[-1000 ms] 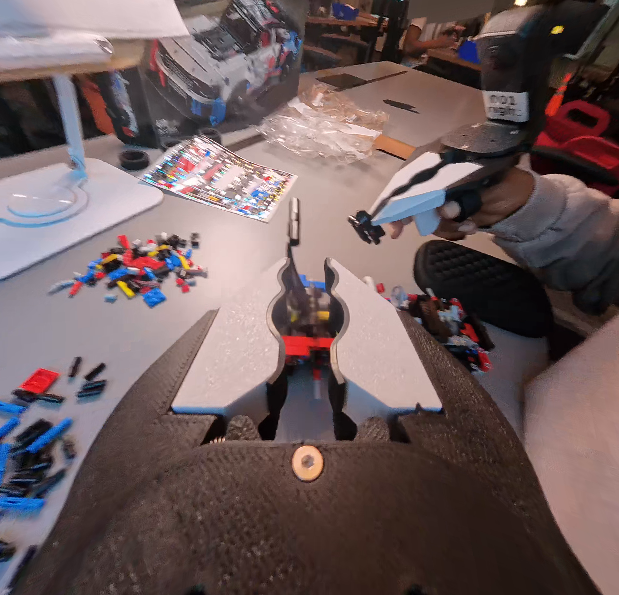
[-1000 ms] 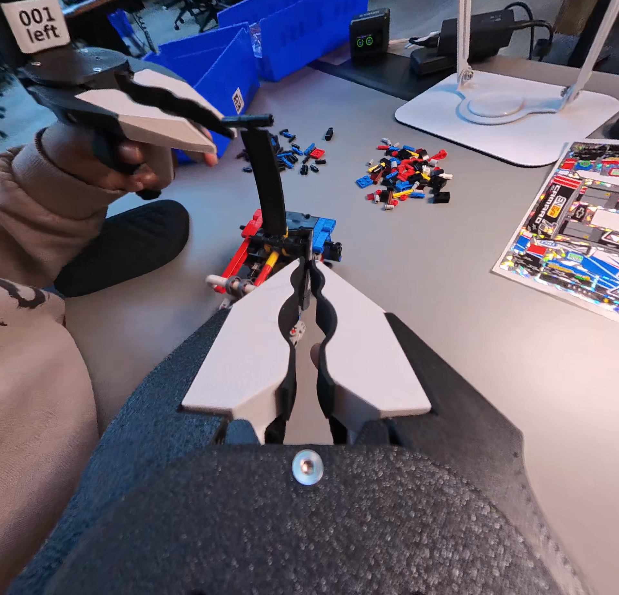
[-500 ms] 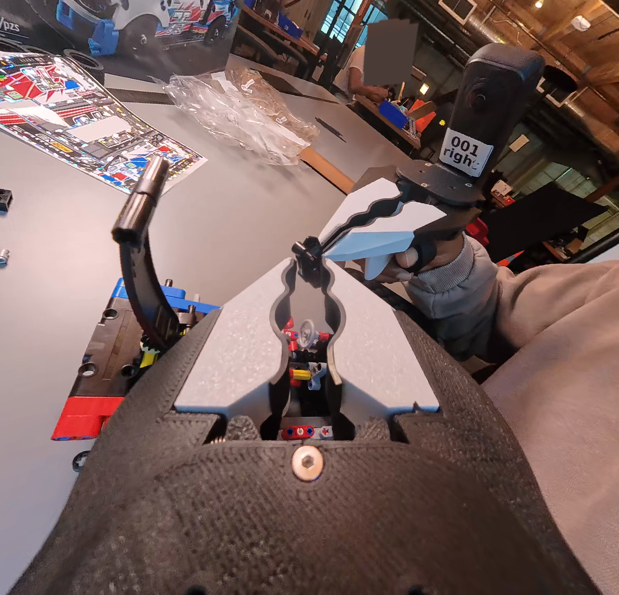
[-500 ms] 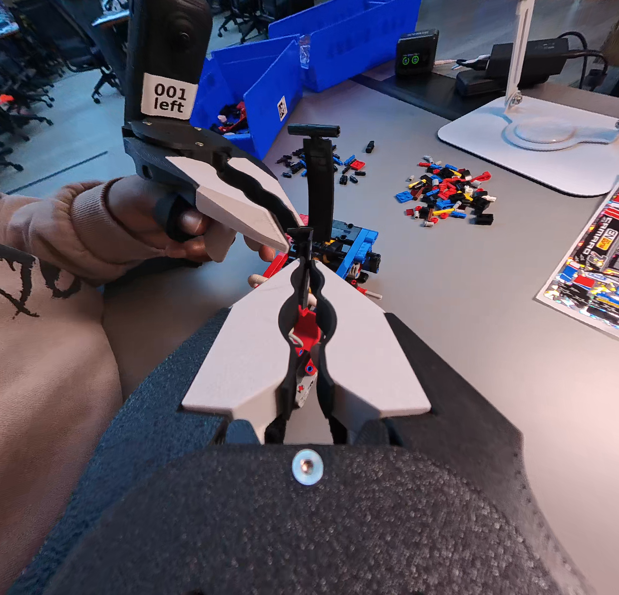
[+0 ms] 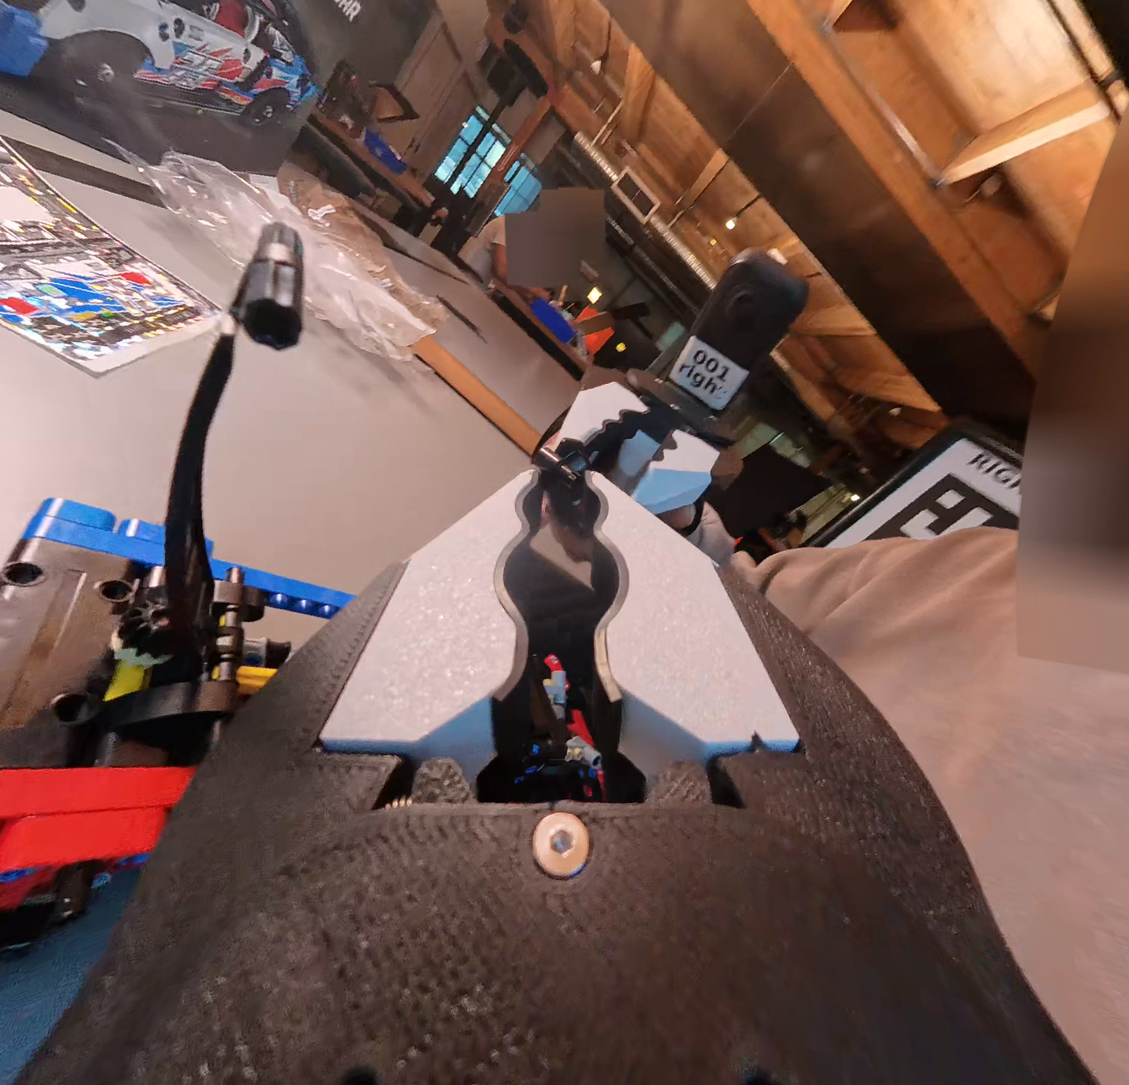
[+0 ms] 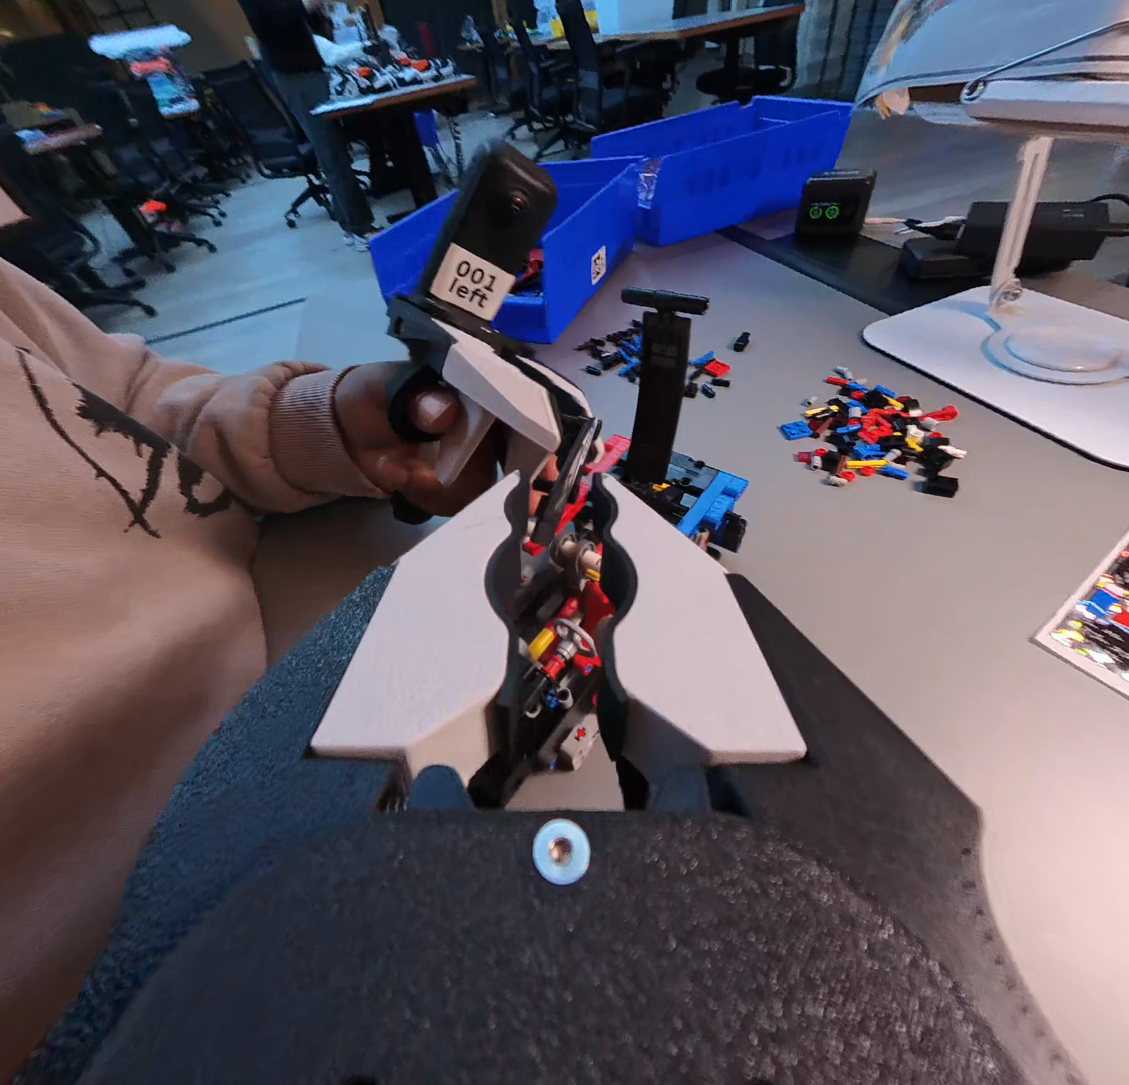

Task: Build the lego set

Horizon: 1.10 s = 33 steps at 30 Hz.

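Right now both grippers meet tip to tip above the near edge of the grey table [image 6: 855,597], and the step in hand looks like a handover or a joining of one small black piece [image 5: 559,463] held in the air. In the left wrist view the right gripper [image 5: 565,460] has its tips clenched on that small black piece, which sits right at the tips of the left gripper [image 5: 562,493]. In the right wrist view the left gripper [image 6: 577,438] clamps a thin dark strip [image 6: 565,481] that hangs down into the mouth of the right gripper [image 6: 559,493]. Whether strip and small piece are 1 part or 2 I cannot tell; blur and overlap hide the joint. Jaws: left clenched on the strip, right clenched on the black piece, both gaps narrow. The lego chassis [image 6: 690,493], black with blue and red beams and yellow pins, rests on the table just below and beyond the tips, with a tall black curved arm [image 6: 657,396] standing up from it and a cross bar on top. Loose bricks lie in 2 heaps farther off, a mixed coloured pile [image 6: 873,438] and a smaller dark and blue pile [image 6: 641,353]. Next move, as a judgement: line the held part up, press it home with steady counter-grip, then 1 jaw releases. Risk is a slip or a dropped part.
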Motion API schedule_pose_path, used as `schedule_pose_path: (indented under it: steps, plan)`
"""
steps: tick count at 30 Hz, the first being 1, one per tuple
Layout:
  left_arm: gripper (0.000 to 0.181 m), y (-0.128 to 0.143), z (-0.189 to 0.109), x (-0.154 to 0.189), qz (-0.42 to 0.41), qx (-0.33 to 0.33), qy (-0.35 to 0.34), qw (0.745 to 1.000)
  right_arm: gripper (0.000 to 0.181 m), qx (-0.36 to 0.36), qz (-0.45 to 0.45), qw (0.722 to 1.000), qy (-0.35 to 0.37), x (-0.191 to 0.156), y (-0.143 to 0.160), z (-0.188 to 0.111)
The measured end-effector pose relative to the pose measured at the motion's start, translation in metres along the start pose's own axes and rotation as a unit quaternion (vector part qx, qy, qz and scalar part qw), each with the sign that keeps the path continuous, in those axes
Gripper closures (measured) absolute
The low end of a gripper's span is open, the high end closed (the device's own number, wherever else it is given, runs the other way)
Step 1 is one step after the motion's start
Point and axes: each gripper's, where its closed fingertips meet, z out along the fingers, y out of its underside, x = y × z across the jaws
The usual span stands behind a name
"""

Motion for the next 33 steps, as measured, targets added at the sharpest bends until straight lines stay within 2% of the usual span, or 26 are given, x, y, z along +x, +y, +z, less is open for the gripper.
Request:
schedule_pose_path:
  steps: [1, 4, 8, 12, 14, 21, 24, 26, 28, 30, 31, 33]
  plan:
    - [0.171, -0.002, -0.001, 0.002, -0.017, 0.01, 0.014, 1.0, 0.157, 0.009, 0.011, 1.0, -0.023, -0.004, -0.002, -0.001]
    - [0.172, -0.008, -0.003, 0.012, -0.048, 0.028, 0.063, 0.996, 0.157, 0.059, 0.056, 0.992, -0.095, -0.01, -0.013, -0.007]
    - [0.171, -0.01, -0.003, 0.022, -0.05, 0.027, 0.099, 0.993, 0.152, 0.077, 0.207, 0.951, -0.214, -0.015, -0.023, -0.013]
    - [0.171, -0.009, -0.001, 0.029, -0.015, 0.006, 0.107, 0.994, 0.152, 0.051, 0.256, 0.933, -0.247, -0.02, -0.016, -0.002]
    - [0.172, -0.005, 0.0, 0.029, 0.01, -0.015, 0.101, 0.995, 0.158, 0.051, 0.272, 0.923, -0.267, -0.024, -0.018, -0.001]
    - [0.172, -0.007, 0.0, 0.024, 0.051, -0.055, 0.085, 0.994, 0.163, 0.041, 0.285, 0.92, -0.267, -0.018, -0.017, 0.005]
    - [0.147, -0.015, -0.008, 0.022, 0.084, -0.075, 0.066, 0.991, 0.163, 0.032, 0.307, 0.92, -0.244, -0.002, -0.013, 0.007]
    - [0.146, -0.023, -0.022, 0.02, 0.137, -0.09, 0.036, 0.986, 0.162, 0.004, 0.319, 0.926, -0.201, 0.02, 0.0, 0.01]
    - [0.147, -0.032, -0.04, 0.005, 0.207, -0.109, -0.025, 0.972, 0.163, -0.031, 0.339, 0.925, -0.168, 0.041, 0.014, 0.013]
    - [0.146, -0.034, -0.06, -0.026, 0.264, -0.14, -0.105, 0.949, 0.163, -0.065, 0.36, 0.919, -0.149, 0.055, 0.029, 0.02]
    - [0.142, -0.031, -0.069, -0.043, 0.274, -0.16, -0.137, 0.938, 0.163, -0.079, 0.37, 0.914, -0.144, 0.06, 0.035, 0.024]
    - [0.125, -0.012, -0.077, -0.07, 0.249, -0.205, -0.156, 0.934, 0.163, -0.099, 0.394, 0.902, -0.147, 0.066, 0.046, 0.032]
